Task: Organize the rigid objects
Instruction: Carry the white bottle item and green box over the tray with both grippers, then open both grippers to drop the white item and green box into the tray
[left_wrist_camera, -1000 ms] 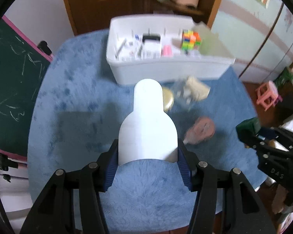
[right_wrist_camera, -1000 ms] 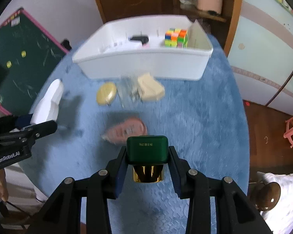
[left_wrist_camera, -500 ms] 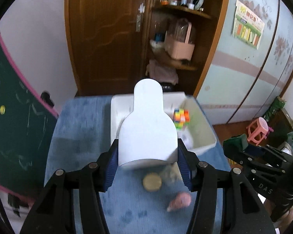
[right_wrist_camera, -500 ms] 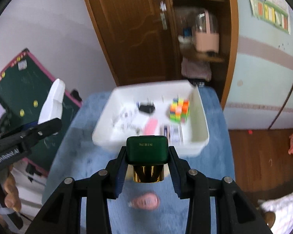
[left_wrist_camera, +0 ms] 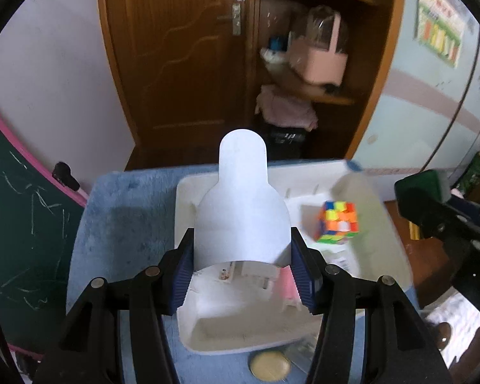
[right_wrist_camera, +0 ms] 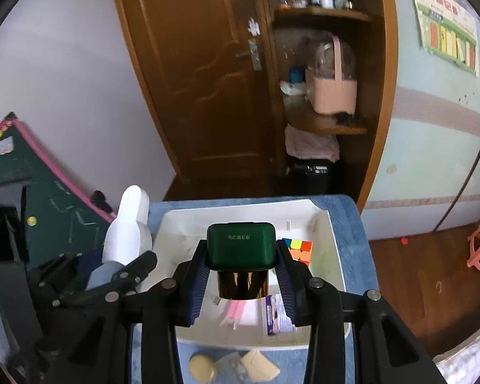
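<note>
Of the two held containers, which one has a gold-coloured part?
The green-capped bottle clamped in the right tool: a shiny gold band shows under its dark green cap. The white bottle in the left tool is plain white all over.

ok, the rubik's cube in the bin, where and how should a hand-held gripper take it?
Grip the cube across two opposite flat faces, coming from above. It sits in the open-topped bin near the right wall, so side access is tight; parallel faces suit flat pads.
</note>
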Action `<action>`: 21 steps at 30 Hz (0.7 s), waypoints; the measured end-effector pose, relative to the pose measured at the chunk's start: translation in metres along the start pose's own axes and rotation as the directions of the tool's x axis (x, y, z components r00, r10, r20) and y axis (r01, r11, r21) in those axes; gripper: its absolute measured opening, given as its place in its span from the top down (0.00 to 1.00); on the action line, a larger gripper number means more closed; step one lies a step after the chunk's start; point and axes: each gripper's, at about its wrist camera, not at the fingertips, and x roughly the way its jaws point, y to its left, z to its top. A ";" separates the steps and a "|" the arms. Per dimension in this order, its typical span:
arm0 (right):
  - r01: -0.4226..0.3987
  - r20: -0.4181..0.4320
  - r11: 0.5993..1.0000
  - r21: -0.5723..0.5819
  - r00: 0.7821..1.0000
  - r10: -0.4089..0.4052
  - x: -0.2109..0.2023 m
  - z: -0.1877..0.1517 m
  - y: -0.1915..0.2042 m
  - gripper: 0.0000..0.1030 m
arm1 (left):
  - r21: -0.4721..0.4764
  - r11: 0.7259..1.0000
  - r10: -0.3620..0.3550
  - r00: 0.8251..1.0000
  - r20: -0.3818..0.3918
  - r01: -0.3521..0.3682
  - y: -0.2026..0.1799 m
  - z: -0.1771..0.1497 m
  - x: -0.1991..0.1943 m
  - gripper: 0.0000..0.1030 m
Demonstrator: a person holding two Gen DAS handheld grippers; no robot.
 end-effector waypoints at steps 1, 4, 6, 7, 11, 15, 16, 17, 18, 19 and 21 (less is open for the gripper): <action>0.006 -0.014 1.000 0.002 1.000 -0.006 0.010 -0.001 -0.001 0.61 | -0.003 1.000 0.001 1.000 -0.018 -0.001 0.002 -0.003 0.014 0.43; 0.027 -0.083 0.999 0.016 0.996 -0.026 0.052 -0.012 -0.007 0.61 | 0.014 1.000 0.019 0.998 -0.065 -0.019 0.003 -0.011 0.046 0.43; 0.041 -0.138 0.999 0.026 0.990 -0.037 0.079 -0.024 -0.011 0.61 | 0.024 0.999 0.024 0.995 -0.099 -0.022 0.004 -0.019 0.066 0.43; 0.049 -0.160 0.998 0.027 0.986 -0.044 0.090 -0.030 -0.012 0.61 | 0.026 0.999 0.027 0.993 -0.114 -0.024 0.005 -0.021 0.074 0.43; 0.072 -0.257 0.997 0.037 0.965 -0.060 0.129 -0.058 -0.015 0.61 | 0.041 0.999 0.035 0.986 -0.164 -0.029 0.002 -0.032 0.100 0.43; 0.082 -0.347 0.994 0.066 0.936 -0.054 0.152 -0.079 -0.021 0.61 | 0.068 0.996 0.069 0.980 -0.187 -0.057 -0.001 -0.041 0.112 0.43; 0.077 -0.357 0.994 0.072 0.933 -0.046 0.154 -0.083 -0.022 0.59 | 0.071 0.996 0.073 0.978 -0.198 -0.060 -0.002 -0.041 0.113 0.43; 0.067 -0.354 0.995 0.076 0.934 -0.036 0.155 -0.086 -0.023 0.57 | 0.070 0.996 0.072 0.975 -0.210 -0.058 -0.002 -0.043 0.116 0.42; 0.058 -0.343 0.996 0.074 0.939 -0.029 0.153 -0.087 -0.022 0.50 | 0.072 0.996 0.073 0.974 -0.217 -0.059 -0.002 -0.044 0.116 0.40; 0.061 -0.334 0.996 0.069 0.942 -0.035 0.152 -0.088 -0.020 0.46 | 0.078 0.995 0.071 0.975 -0.210 -0.056 -0.002 -0.045 0.114 0.35; 0.083 -0.308 0.995 0.055 0.949 -0.062 0.145 -0.088 -0.018 0.39 | 0.073 0.996 0.063 0.979 -0.195 -0.049 -0.003 -0.045 0.108 0.22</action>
